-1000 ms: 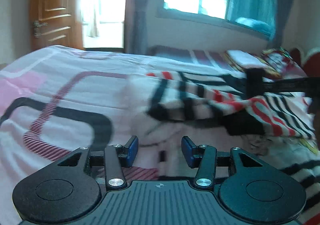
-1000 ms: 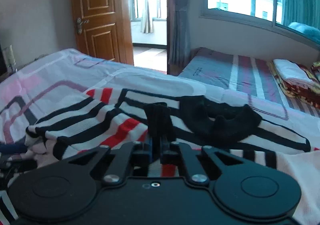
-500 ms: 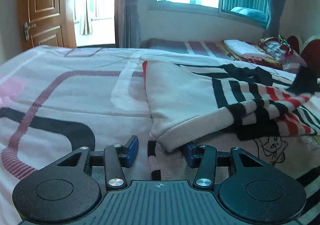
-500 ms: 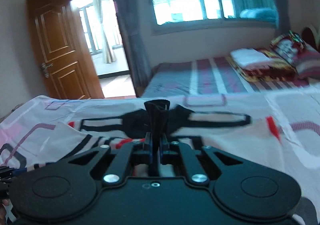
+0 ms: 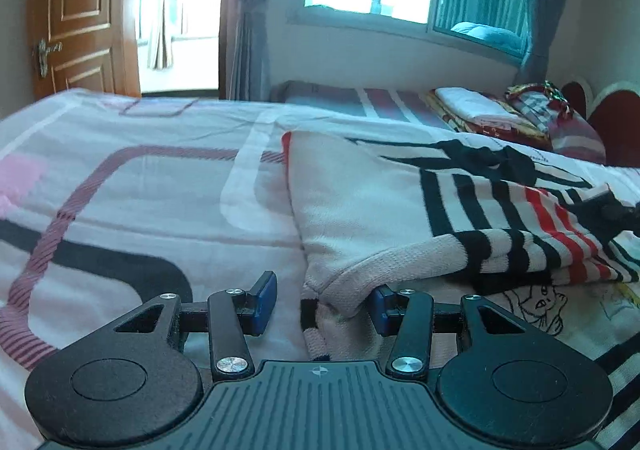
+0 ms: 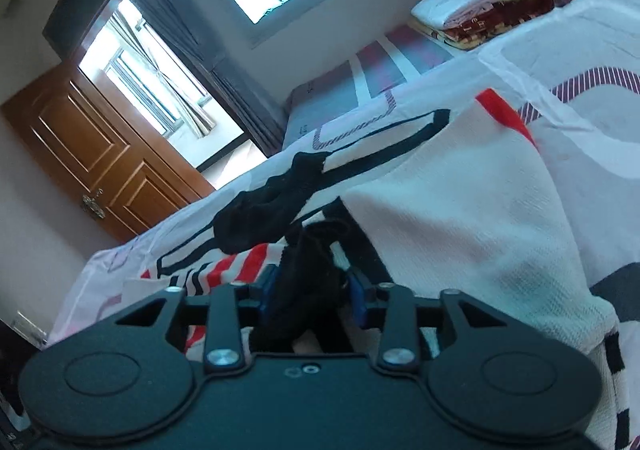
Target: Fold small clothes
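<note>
A small pink knit sweater (image 5: 360,202) with black and red stripes lies on the bed, folded over so its plain pink back faces up. My left gripper (image 5: 322,300) is open, its blue pads either side of the sweater's folded lower corner, not closed on it. In the right wrist view the sweater (image 6: 460,218) lies tilted, with its black collar (image 6: 264,210) spread on the bed. My right gripper (image 6: 312,290) has its jaws parted, with a bunch of black cloth (image 6: 308,262) still lying between the blue pads.
The bedsheet (image 5: 140,210) is white with pink, black and maroon loops. A second bed with folded blankets (image 5: 472,106) stands behind, below the window. A wooden door (image 5: 76,10) is at the far left.
The right gripper has carried the sweater's edge over, tilted sharply, and its jaws have opened from shut. The left gripper stays open at the folded corner, barely moved.
</note>
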### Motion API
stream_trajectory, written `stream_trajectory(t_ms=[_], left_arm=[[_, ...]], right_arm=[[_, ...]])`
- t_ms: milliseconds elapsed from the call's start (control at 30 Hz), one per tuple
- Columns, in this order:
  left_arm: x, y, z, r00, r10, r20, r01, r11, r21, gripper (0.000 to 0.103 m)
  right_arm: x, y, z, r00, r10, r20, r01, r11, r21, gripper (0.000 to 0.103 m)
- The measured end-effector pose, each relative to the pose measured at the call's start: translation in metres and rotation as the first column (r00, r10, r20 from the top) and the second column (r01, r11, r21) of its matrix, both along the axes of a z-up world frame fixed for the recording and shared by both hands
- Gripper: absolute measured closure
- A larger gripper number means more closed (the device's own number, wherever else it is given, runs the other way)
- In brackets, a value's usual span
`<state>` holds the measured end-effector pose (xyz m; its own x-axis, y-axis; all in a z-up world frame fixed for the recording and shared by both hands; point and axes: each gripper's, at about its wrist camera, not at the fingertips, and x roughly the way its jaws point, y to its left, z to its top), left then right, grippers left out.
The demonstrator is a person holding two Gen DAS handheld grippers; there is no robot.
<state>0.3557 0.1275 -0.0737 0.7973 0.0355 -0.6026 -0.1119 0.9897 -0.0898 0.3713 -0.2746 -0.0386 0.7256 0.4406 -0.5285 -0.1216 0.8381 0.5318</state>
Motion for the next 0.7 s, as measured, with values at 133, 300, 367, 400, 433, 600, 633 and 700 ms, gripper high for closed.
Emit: stream_trajectory(t_ms=[133, 300, 367, 400, 433, 600, 633, 700], left_arm=[[0.001, 0.003, -0.003, 1.000, 0.005, -0.006, -0.005, 1.000, -0.024, 0.055], [0.003, 0.000, -0.004, 1.000, 0.002, -0.026, -0.003, 1.000, -0.015, 0.055], [0.005, -0.001, -0.004, 0.999, -0.003, -0.038, 0.003, 1.000, -0.008, 0.055], [0.005, -0.001, -0.004, 0.999, -0.008, -0.049, 0.008, 1.000, -0.002, 0.054], [0.004, -0.001, -0.003, 0.998, -0.019, -0.065, 0.019, 1.000, 0.010, 0.052], [-0.032, 0.001, 0.028, 0.994, -0.110, 0.024, 0.110, 0.994, 0.014, 0.051], [-0.033, -0.003, 0.038, 0.992, -0.113, 0.064, 0.113, 0.994, -0.008, 0.051], [-0.020, -0.016, 0.047, 0.987, -0.130, 0.095, 0.131, 0.991, -0.004, 0.051]], right_arm=[[-0.013, -0.003, 0.015, 0.996, 0.020, 0.087, -0.018, 1.000, -0.021, 0.096], [-0.025, -0.005, 0.013, 0.996, 0.024, 0.091, -0.017, 0.997, -0.081, 0.097], [-0.024, -0.007, 0.004, 0.998, 0.014, 0.055, -0.010, 0.996, -0.084, 0.097], [-0.024, -0.006, -0.001, 0.999, 0.013, 0.040, -0.009, 0.995, -0.097, 0.097], [-0.023, -0.004, -0.006, 0.999, 0.018, 0.027, -0.014, 0.993, -0.114, 0.096], [-0.035, -0.009, 0.004, 0.998, -0.026, 0.055, 0.036, 0.979, -0.200, 0.083], [-0.039, -0.012, 0.010, 0.997, -0.016, 0.077, 0.031, 0.981, -0.192, 0.083], [-0.040, -0.014, 0.017, 0.994, -0.006, 0.105, 0.026, 0.980, -0.195, 0.083]])
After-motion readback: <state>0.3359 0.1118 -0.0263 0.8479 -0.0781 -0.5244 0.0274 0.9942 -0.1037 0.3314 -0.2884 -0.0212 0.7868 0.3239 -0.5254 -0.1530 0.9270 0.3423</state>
